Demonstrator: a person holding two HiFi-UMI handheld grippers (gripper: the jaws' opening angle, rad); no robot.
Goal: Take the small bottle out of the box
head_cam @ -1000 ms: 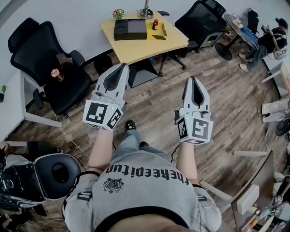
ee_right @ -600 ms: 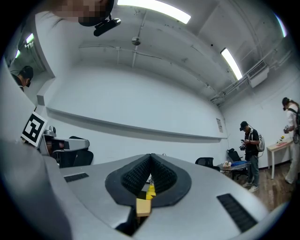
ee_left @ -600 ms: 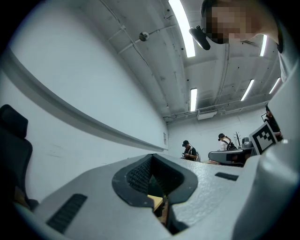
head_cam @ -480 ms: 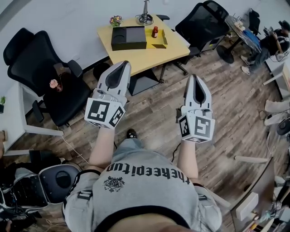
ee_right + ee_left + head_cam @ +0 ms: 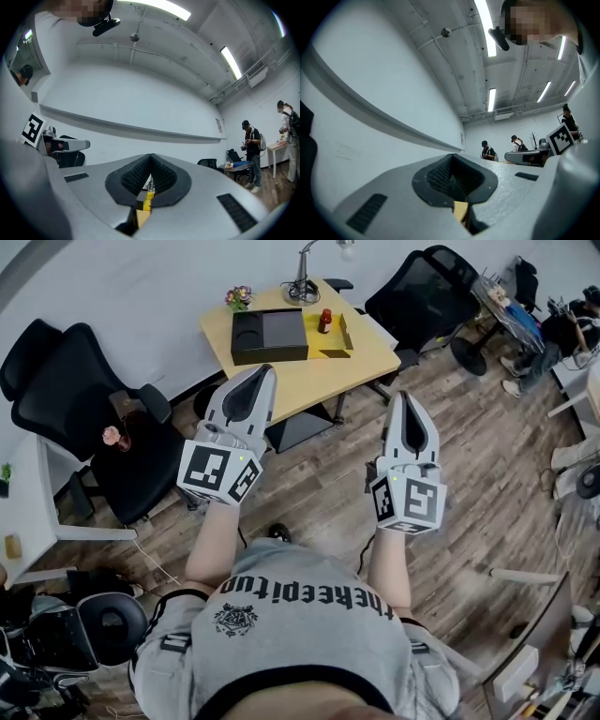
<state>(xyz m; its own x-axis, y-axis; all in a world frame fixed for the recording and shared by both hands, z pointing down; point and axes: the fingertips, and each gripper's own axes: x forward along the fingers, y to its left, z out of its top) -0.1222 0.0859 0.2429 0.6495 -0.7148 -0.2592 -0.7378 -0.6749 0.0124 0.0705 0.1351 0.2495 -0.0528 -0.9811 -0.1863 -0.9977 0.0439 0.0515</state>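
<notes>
Left gripper (image 5: 260, 371) and right gripper (image 5: 402, 397) are both clamped shut on nothing, and the small bottle (image 5: 324, 321) in the box (image 5: 345, 334) looks light, stiff and slick, so pinch its body below the cap.

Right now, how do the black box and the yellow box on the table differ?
The black box is larger and dark, the yellow box smaller and bright. The small bottle stands at the yellow box; the black box shows none. Both lie flat on the table, side by side.

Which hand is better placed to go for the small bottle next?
Left, narrowly: the left tool shows nearer the small bottle than the right tool. Both are shut, and neither is at the bottle yet.
</notes>
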